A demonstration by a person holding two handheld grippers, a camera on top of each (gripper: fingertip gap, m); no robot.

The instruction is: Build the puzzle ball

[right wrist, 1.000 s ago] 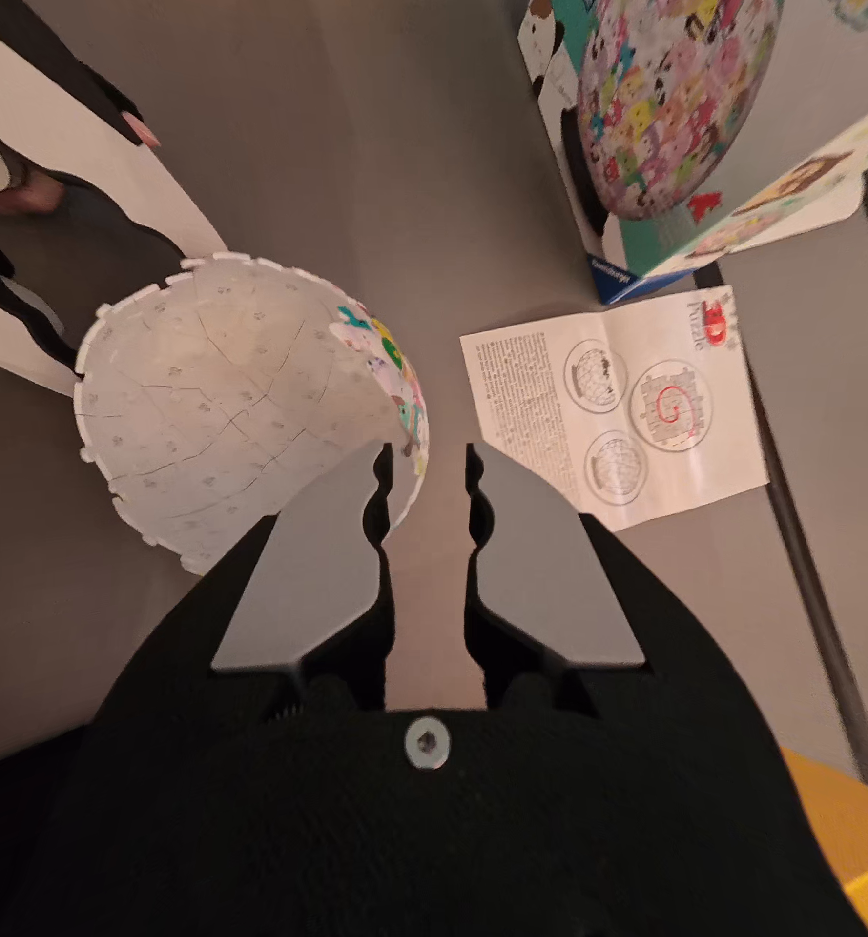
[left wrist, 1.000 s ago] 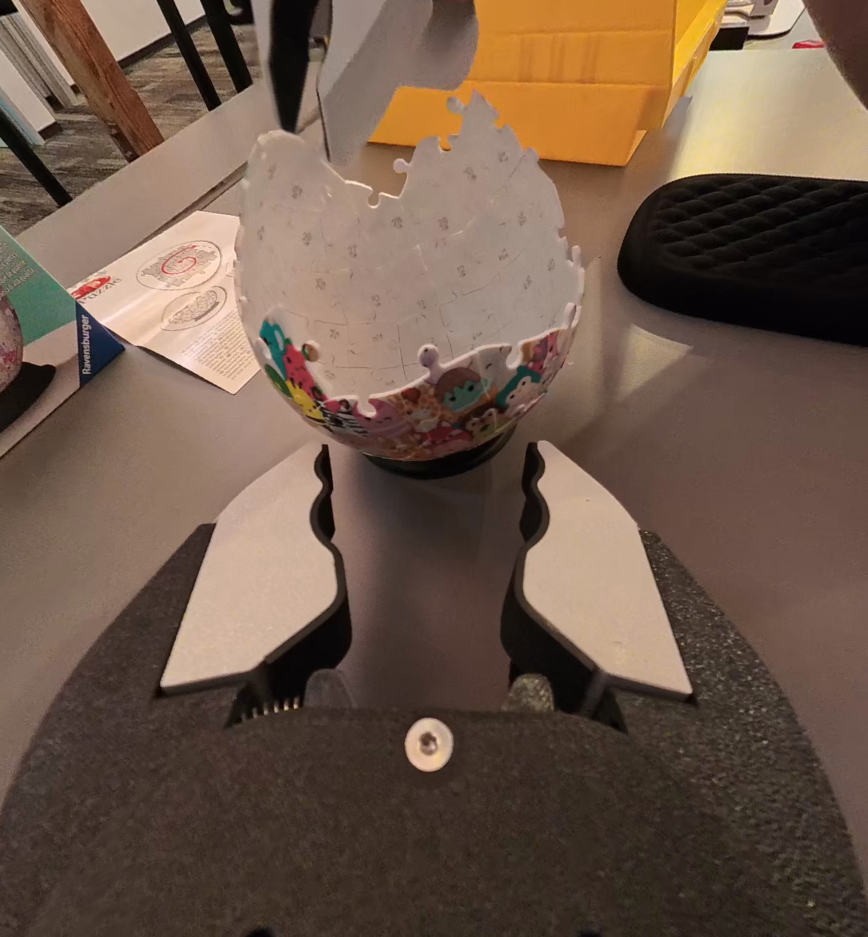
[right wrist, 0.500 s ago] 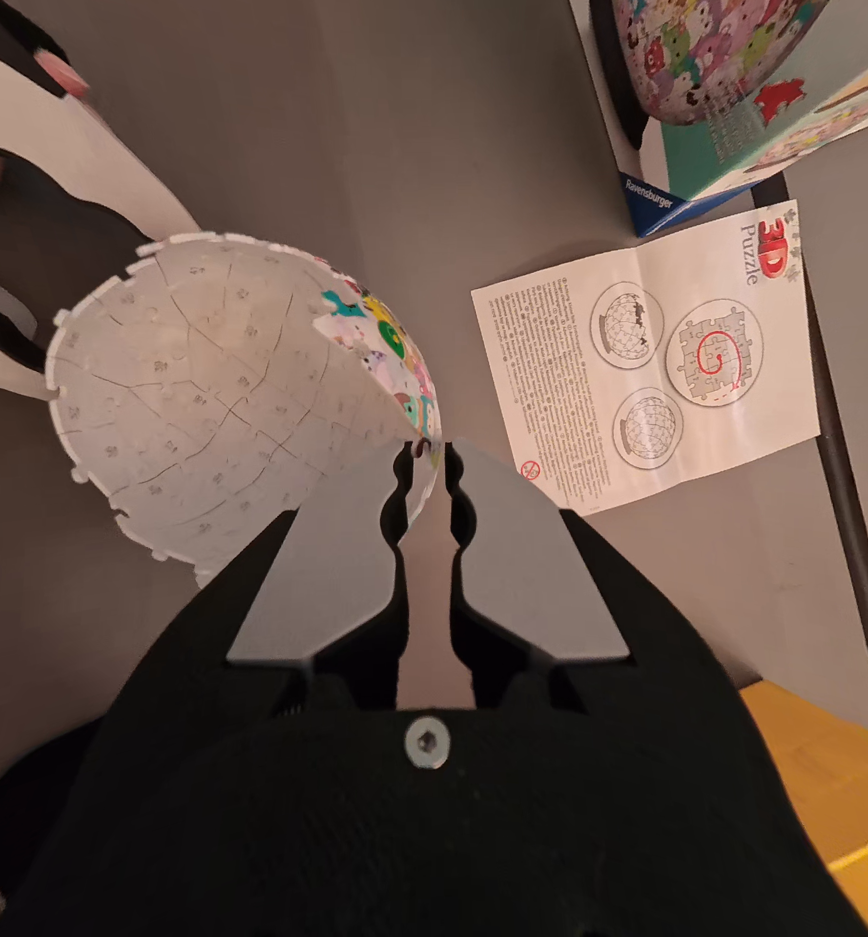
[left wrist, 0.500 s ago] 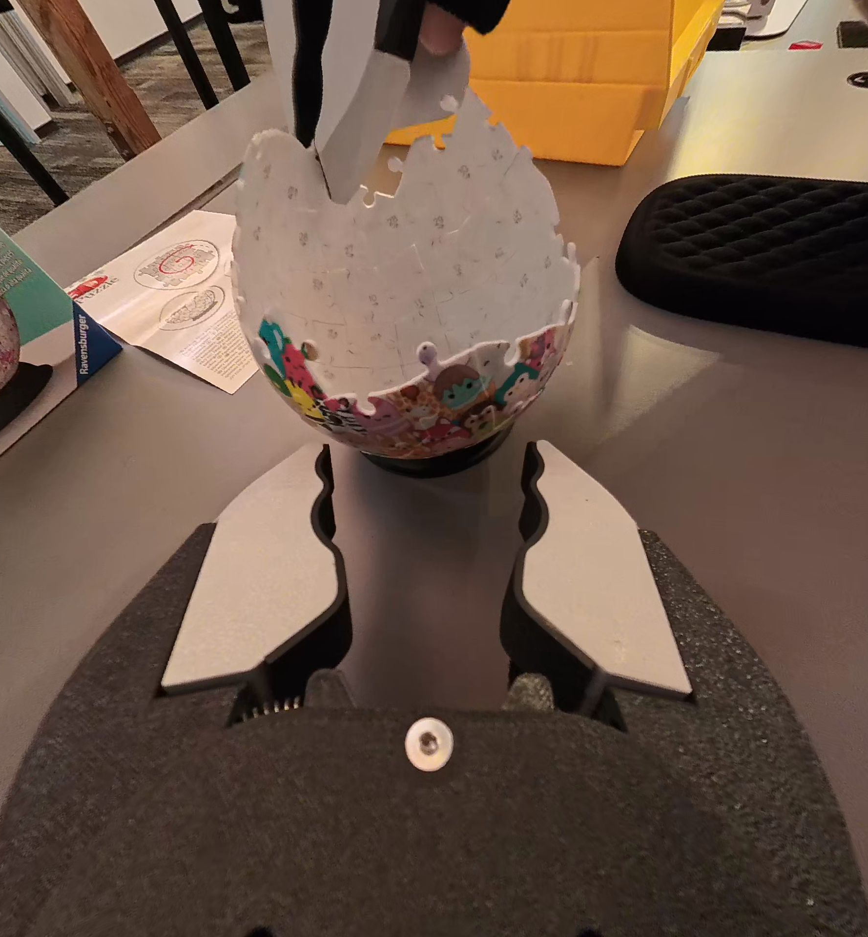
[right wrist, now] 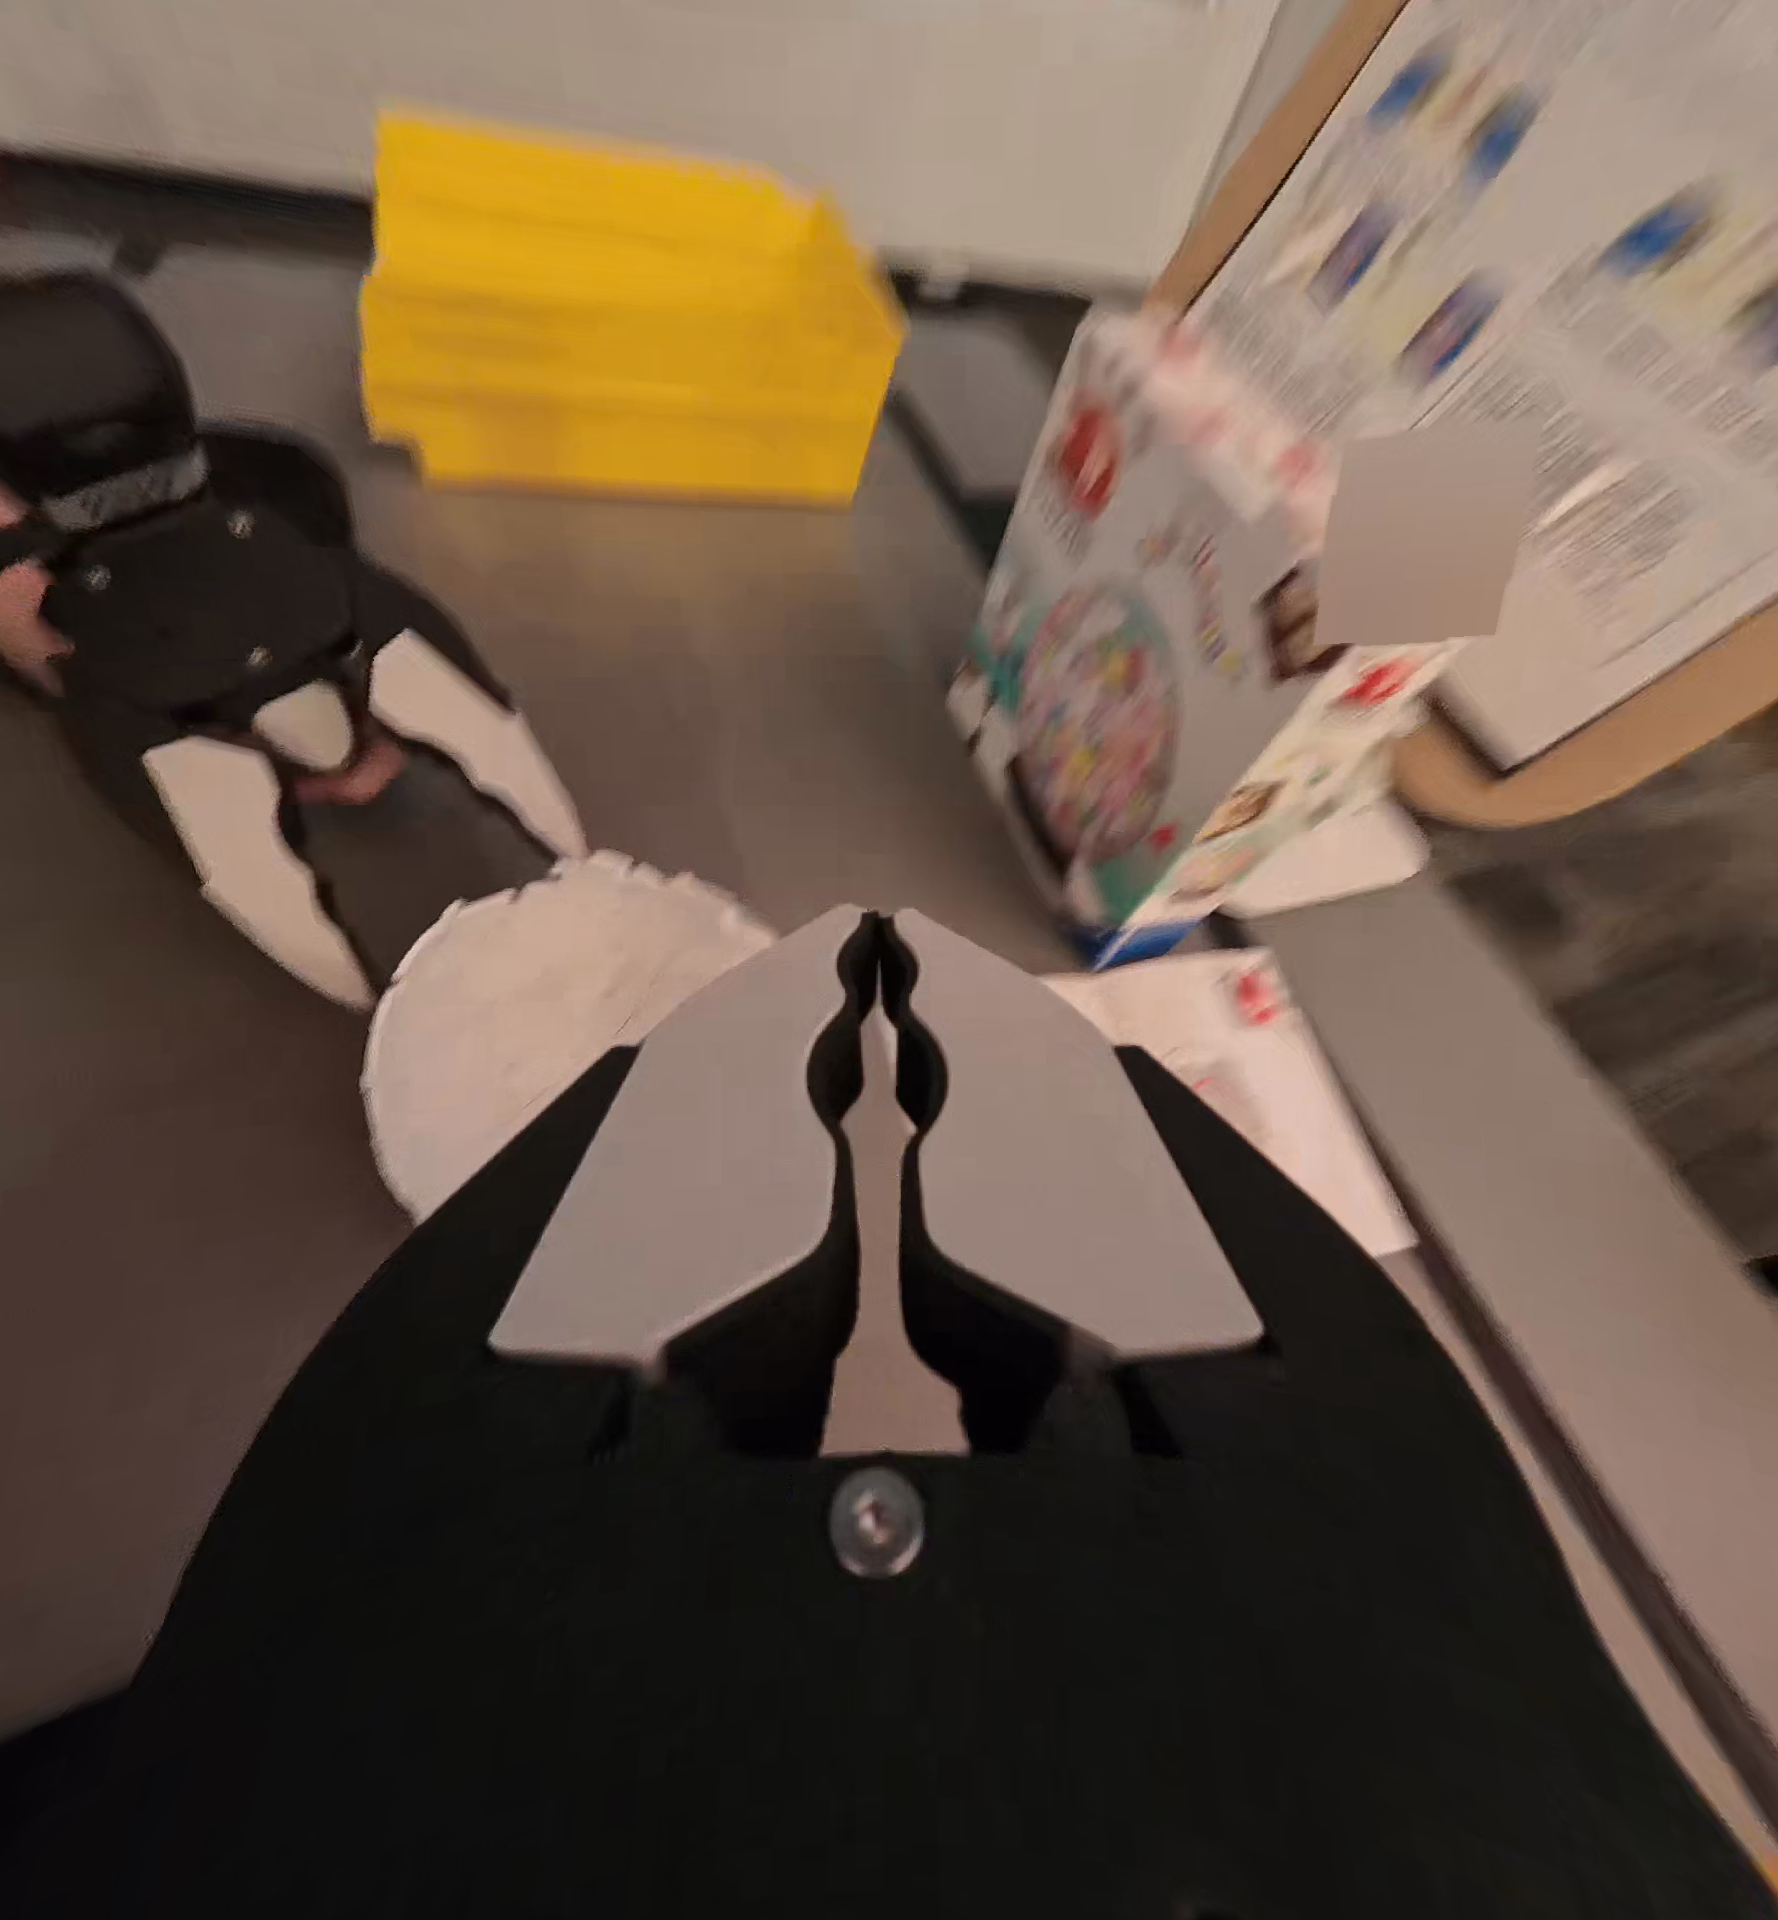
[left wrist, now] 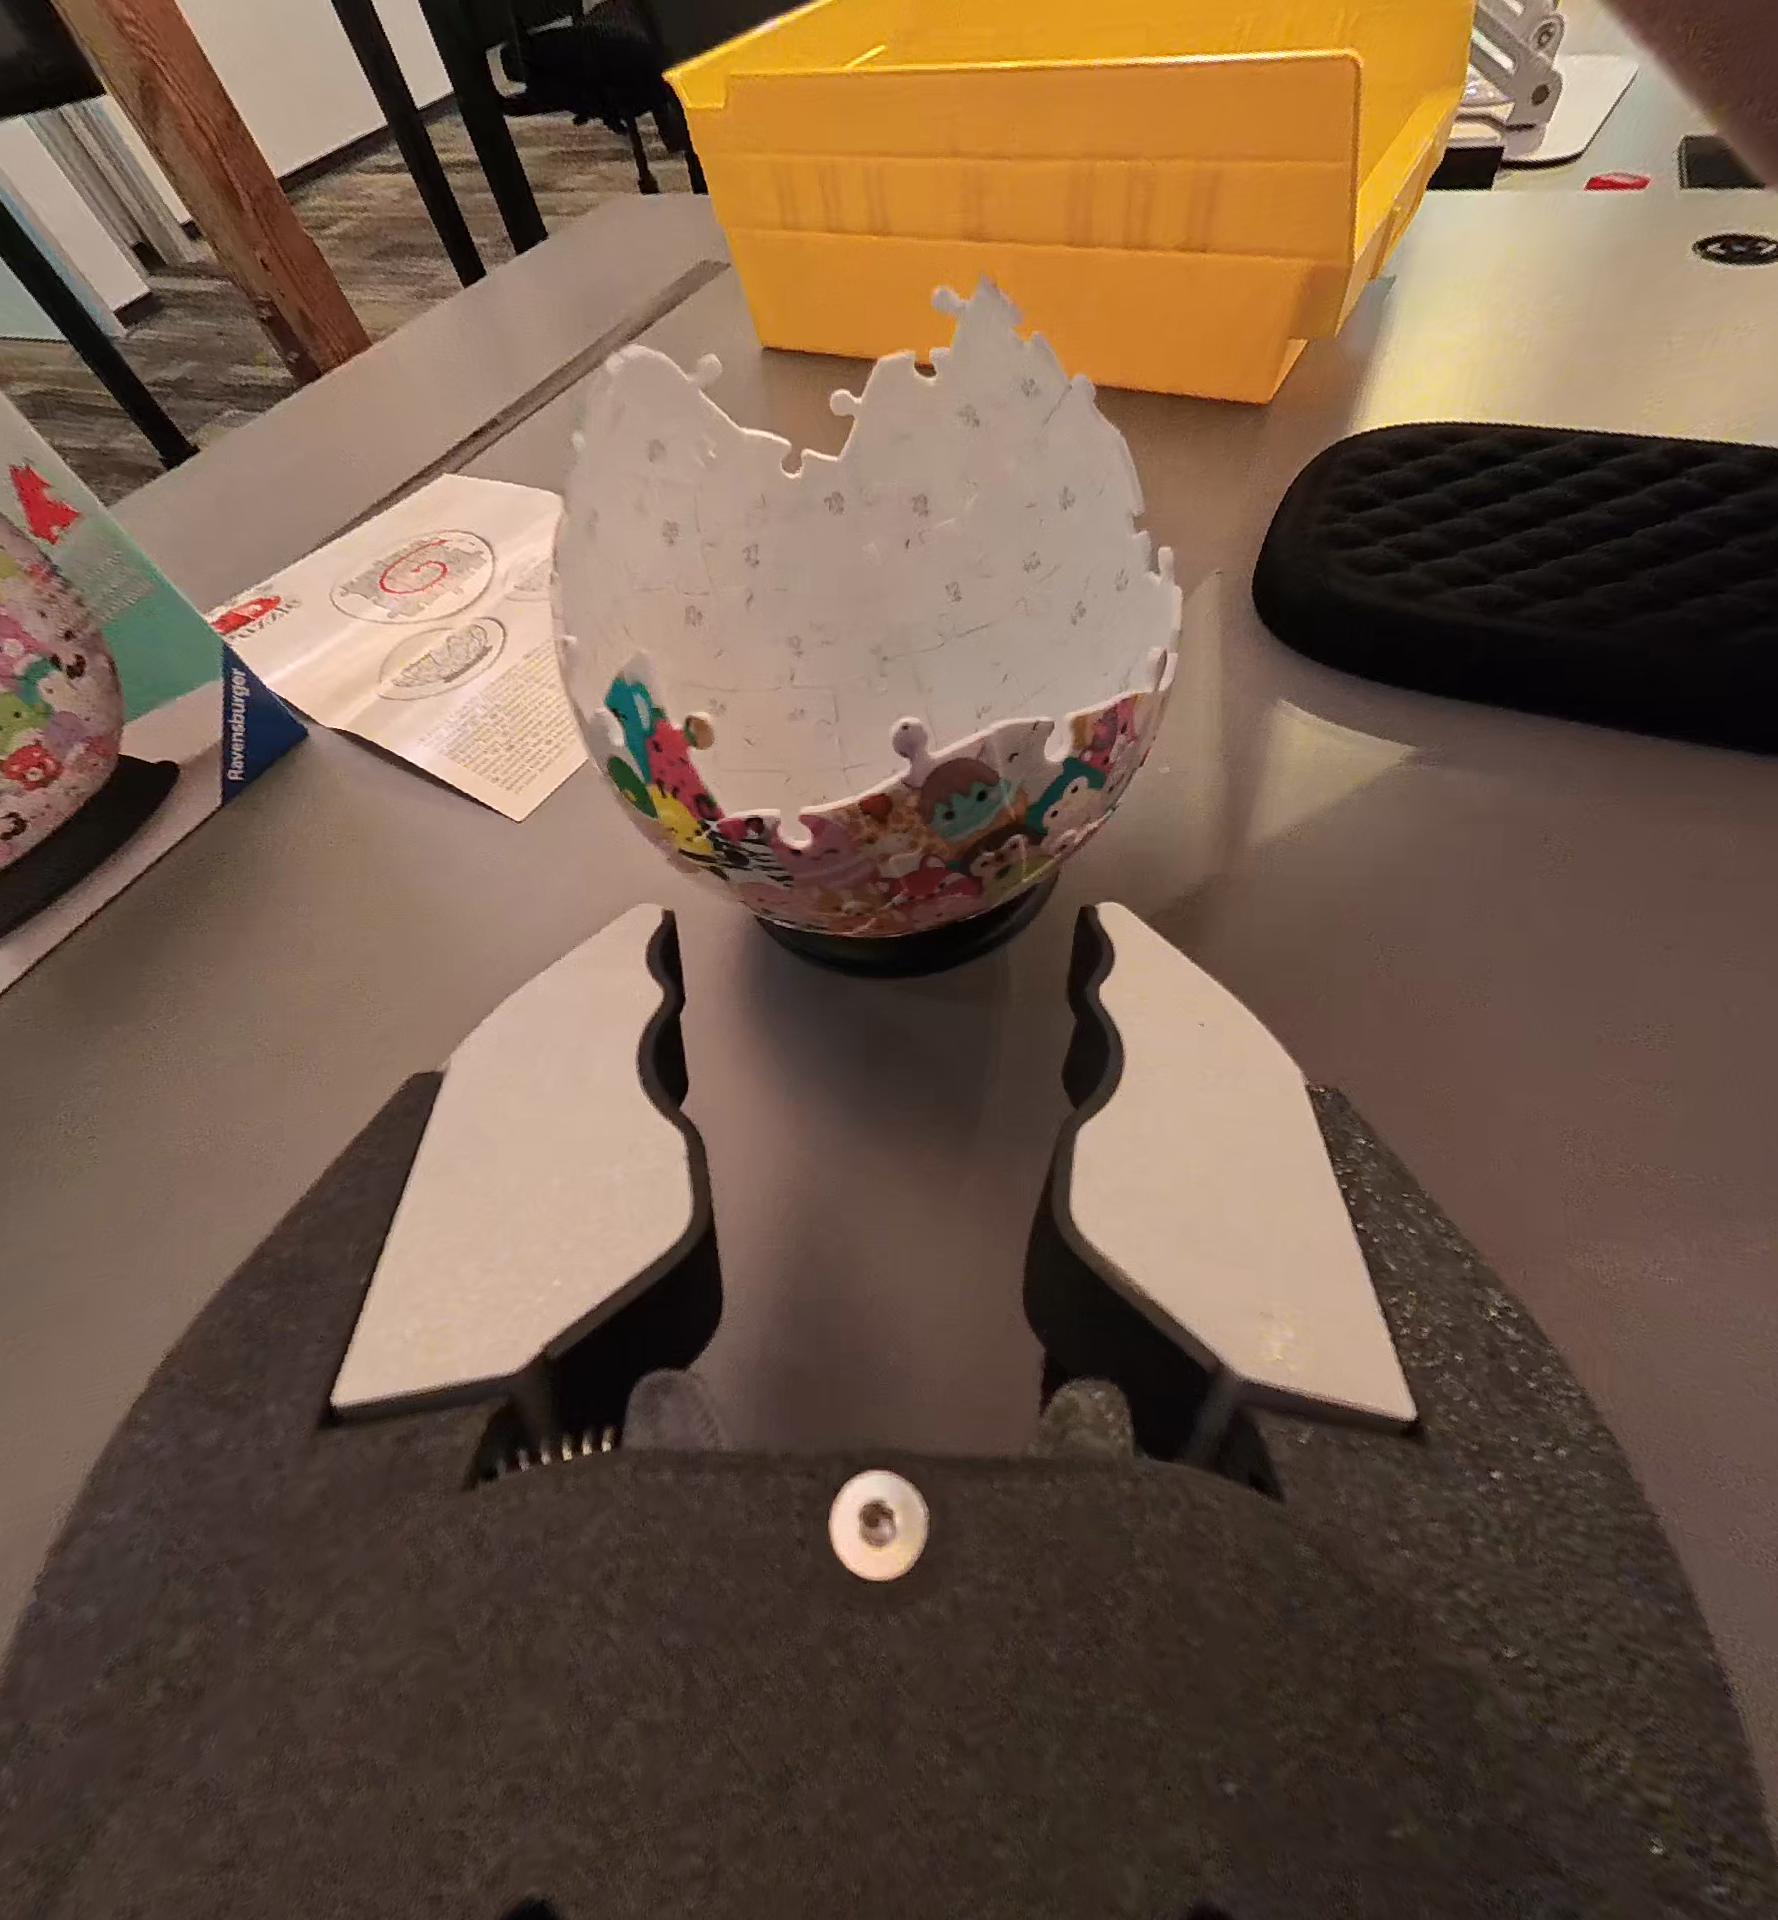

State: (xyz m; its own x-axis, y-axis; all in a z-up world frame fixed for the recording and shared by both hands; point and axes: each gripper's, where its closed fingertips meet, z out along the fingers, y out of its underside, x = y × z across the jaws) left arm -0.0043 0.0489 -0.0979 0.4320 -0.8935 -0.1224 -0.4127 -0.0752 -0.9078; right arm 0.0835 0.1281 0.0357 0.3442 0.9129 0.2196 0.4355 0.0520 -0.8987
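Ball: part-built shell, open at the top, white inside, printed outside; sits upright on a black stand mid-desk, well in from every edge
Rim: jagged, high at the back, low at the front; tabs and notches exposed all round
Handling, judged: light, thin-walled, stiff only while the pieces lock; likely to flex or pop apart if squeezed, and to tip on the small stand
Hold, judged: brace low on the printed band near the stand, or pinch the wall lightly; keep off the loose upper tabs
Left gripper: jaws wide, empty, low over the desk, just short of the stand, not touching the ball
Right gripper: tips pressed together; nothing seen between them; view blurred; above and to one side of the ball
Desk: grey, bare in front and at the ball's right
Obstacles: yellow bin behind the ball; black pad toward the back right; leaflet and box at the left
Open room, judged: best approach is from the front or from above
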